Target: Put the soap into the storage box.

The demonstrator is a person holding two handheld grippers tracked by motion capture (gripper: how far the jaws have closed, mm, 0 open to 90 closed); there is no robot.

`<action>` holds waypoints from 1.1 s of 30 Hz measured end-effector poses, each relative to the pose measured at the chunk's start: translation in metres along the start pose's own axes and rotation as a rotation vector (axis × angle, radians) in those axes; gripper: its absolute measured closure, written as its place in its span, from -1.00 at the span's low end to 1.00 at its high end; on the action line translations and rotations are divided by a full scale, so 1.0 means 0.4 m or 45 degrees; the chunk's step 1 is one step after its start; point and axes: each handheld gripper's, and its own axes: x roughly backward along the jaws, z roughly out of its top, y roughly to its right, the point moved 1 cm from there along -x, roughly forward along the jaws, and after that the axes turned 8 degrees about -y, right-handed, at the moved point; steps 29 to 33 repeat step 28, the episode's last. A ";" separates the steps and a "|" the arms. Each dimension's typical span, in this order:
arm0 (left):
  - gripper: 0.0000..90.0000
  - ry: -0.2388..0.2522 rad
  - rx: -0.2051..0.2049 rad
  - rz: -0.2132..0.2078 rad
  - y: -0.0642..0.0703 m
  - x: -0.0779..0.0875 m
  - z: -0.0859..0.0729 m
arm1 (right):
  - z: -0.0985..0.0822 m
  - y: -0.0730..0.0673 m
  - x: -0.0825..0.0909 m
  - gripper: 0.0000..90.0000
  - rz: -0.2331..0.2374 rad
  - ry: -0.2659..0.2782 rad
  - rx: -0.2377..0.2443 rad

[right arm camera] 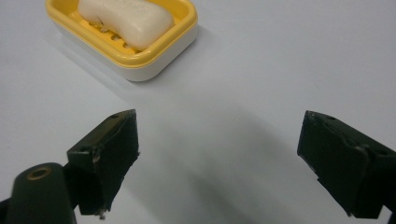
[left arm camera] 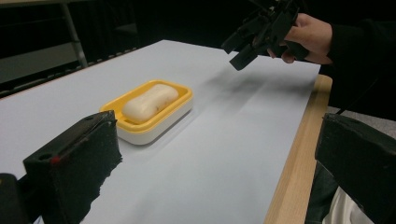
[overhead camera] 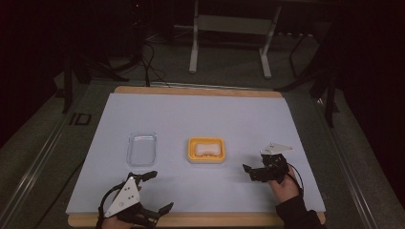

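My right gripper (overhead camera: pixel 251 171) hovers above the table sheet (overhead camera: pixel 200 117) with its jaws spread wide apart and nothing between them; in the right gripper view the gap between the two black jaws frames bare sheet. The soap dish (right arm camera: pixel 122 44) lies ahead of this gripper and off toward its left jaw, near but not touching, well outside the jaw gap. The soap bar (right arm camera: pixel 126 16) rests inside the dish on its slotted floor. My left gripper (overhead camera: pixel 153 191) is also open and empty, held low at the near edge of the table; the dish sits ahead of it and farther off, so I judge the right gripper to be the nearer one for a reach. The clear lid (overhead camera: pixel 142 148) lies flat on the sheet just ahead of the left gripper, apart from the dish. In the right gripper view, the long axis of the soap bar runs slantwise, from upper left to lower right, following the long axis of the dish. The jaw line does not yet sit square across that axis, so I judge that a reach calls for travel forward and to the left plus a turn of the wrist.
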 end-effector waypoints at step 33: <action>-0.99 -0.006 -0.004 0.001 0.002 0.000 -0.001 | 0.004 -0.006 -0.007 -0.73 0.021 0.022 0.034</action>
